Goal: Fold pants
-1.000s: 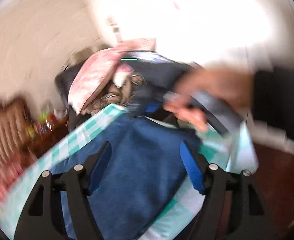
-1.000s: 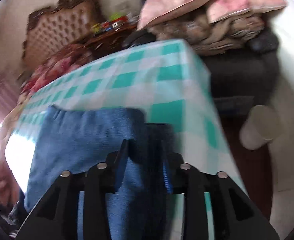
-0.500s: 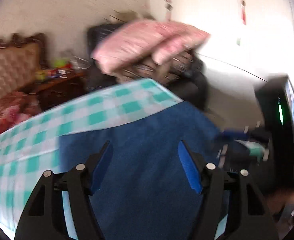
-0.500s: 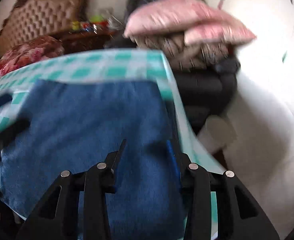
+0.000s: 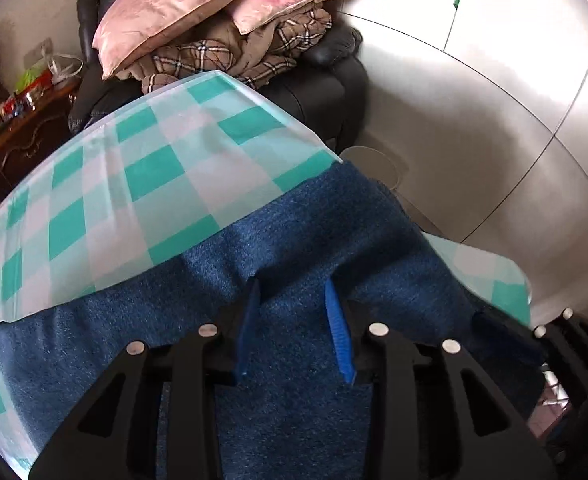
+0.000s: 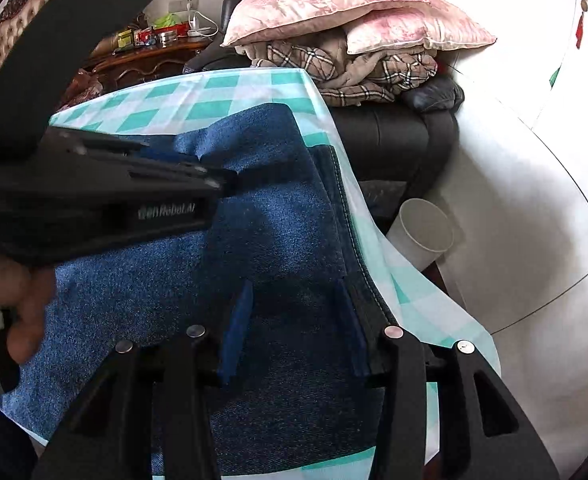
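Directly beneath both tongs [image 5: 292,300], pants [image 6: 278,216].

Bare checkered tablecloth [image 5: 106,184] lies open beyond the pants [image 5: 294,248] (armchair [image 6: 393,140] behind).

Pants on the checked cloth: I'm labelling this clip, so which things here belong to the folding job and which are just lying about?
Part of the job:
- blue pants
- checked tablecloth under them
- left gripper, open over the pants
- right gripper, open over the pants

Lying about:
- pink pillows
- plaid blanket
- black armchair
- white cup
- wooden side table
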Demonstrator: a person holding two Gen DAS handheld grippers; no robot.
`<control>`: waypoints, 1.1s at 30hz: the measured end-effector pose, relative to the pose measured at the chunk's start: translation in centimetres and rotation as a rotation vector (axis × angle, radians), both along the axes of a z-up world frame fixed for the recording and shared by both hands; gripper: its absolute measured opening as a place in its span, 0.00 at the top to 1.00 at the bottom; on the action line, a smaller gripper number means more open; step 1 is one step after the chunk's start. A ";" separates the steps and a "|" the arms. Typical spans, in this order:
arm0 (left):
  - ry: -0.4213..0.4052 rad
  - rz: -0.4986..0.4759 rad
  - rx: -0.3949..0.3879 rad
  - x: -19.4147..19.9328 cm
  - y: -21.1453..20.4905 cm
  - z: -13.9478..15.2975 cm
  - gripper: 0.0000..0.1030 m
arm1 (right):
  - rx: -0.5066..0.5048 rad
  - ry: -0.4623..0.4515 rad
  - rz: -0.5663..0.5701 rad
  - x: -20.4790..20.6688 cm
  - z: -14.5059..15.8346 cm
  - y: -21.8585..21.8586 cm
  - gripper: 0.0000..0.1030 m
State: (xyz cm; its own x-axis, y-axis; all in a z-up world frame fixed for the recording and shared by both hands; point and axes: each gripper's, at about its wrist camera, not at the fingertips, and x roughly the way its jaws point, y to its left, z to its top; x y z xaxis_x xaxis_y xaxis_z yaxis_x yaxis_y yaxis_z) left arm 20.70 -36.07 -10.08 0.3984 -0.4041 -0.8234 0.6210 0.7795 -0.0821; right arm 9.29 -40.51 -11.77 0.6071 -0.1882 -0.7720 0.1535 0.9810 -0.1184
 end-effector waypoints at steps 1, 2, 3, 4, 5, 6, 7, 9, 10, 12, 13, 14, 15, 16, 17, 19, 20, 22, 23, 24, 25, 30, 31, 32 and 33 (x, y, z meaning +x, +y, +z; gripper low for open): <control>-0.008 0.016 -0.015 0.0 0.2 0.6 0.66 | -0.002 0.001 -0.001 -0.1 0.0 0.1 0.58; -0.031 0.033 -0.029 -0.2 0.4 1.2 0.66 | -0.001 0.001 -0.001 -0.1 0.0 0.0 0.58; -0.052 0.041 -0.044 -0.4 0.6 1.9 0.66 | 0.003 -0.001 -0.001 -0.2 -0.1 0.0 0.58; -0.051 0.034 -0.049 -0.5 0.5 2.0 0.66 | 0.010 -0.002 -0.001 -0.3 -0.1 -0.1 0.58; -0.044 0.024 -0.031 -0.6 0.2 1.9 0.66 | 0.014 0.000 -0.003 -0.2 0.0 -0.2 0.58; -0.034 0.021 0.020 -0.4 -0.3 1.2 0.66 | 0.013 0.002 -0.004 -0.2 0.0 -0.1 0.58; -0.019 0.018 0.043 -0.1 -0.5 0.5 0.65 | 0.009 0.006 -0.005 -0.1 0.0 -0.1 0.58; 0.003 0.020 0.024 0.4 -0.2 0.0 0.64 | 0.000 0.010 -0.003 0.0 -0.1 0.0 0.58; 0.005 0.019 0.030 0.5 -0.3 0.1 0.63 | 0.004 0.011 -0.003 0.0 -0.1 -0.1 0.58; -0.006 0.022 0.046 0.4 -0.4 0.6 0.63 | 0.010 0.013 -0.003 0.0 -0.1 -0.2 0.57; -0.017 0.033 0.036 0.3 -0.2 0.9 0.63 | 0.012 0.013 -0.002 0.0 -0.1 -0.3 0.57; -0.032 0.050 0.018 0.1 0.1 1.4 0.63 | 0.013 0.012 -0.001 0.0 -0.1 -0.3 0.57; -0.038 0.074 0.004 0.0 0.7 1.7 0.63 | 0.013 0.010 -0.001 -0.1 -0.1 -0.3 0.57; -0.034 0.095 -0.002 0.0 1.1 1.8 0.64 | 0.013 0.009 -0.001 -0.1 -0.1 -0.2 0.57; -0.028 0.119 -0.009 0.0 1.7 1.7 0.64 | 0.014 0.010 -0.002 -0.1 -0.1 -0.3 0.57; -0.037 0.145 -0.008 -0.4 2.6 1.8 0.64 | 0.015 0.013 -0.001 0.0 -0.1 -0.3 0.57; -0.044 0.160 -0.014 -0.9 3.2 2.0 0.64 | 0.017 0.016 0.000 0.0 -0.1 -0.3 0.57; -0.072 0.180 -0.060 -2.9 4.9 2.7 0.64 | 0.030 0.029 0.001 0.3 0.1 -0.6 0.57; -0.093 0.187 -0.086 -4.3 5.8 3.1 0.64 | 0.063 0.044 -0.005 0.5 0.4 -1.0 0.58; -0.109 0.188 -0.101 -5.4 6.4 3.4 0.64 | 0.082 0.052 -0.011 0.6 0.7 -1.3 0.59; -0.127 0.194 -0.110 -6.7 7.0 3.6 0.64 | 0.103 0.054 -0.024 0.7 1.3 -1.7 0.60; -0.145 0.177 -0.127 -12.4 8.2 2.1 0.66 | 0.104 -0.043 -0.053 2.8 6.2 -3.1 0.60; -0.146 0.155 -0.115 -13.1 7.8 1.6 0.66 | 0.095 -0.049 -0.031 3.4 6.7 -2.6 0.60; -0.143 0.127 -0.105 -13.5 7.3 1.1 0.68 | 0.077 -0.048 0.012 4.5 7.0 -1.7 0.60; -0.135 0.108 -0.088 -13.8 6.7 0.4 0.68 | 0.058 -0.032 0.047 5.6 6.9 -0.9 0.60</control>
State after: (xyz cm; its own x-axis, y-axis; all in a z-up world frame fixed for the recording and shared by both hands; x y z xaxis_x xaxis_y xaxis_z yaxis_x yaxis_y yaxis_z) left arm 6.87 -29.39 -9.64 0.5476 -0.4209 -0.7232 0.5443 0.8356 -0.0741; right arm 14.92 -41.40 -4.82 0.6390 -0.1149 -0.7606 0.1103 0.9923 -0.0572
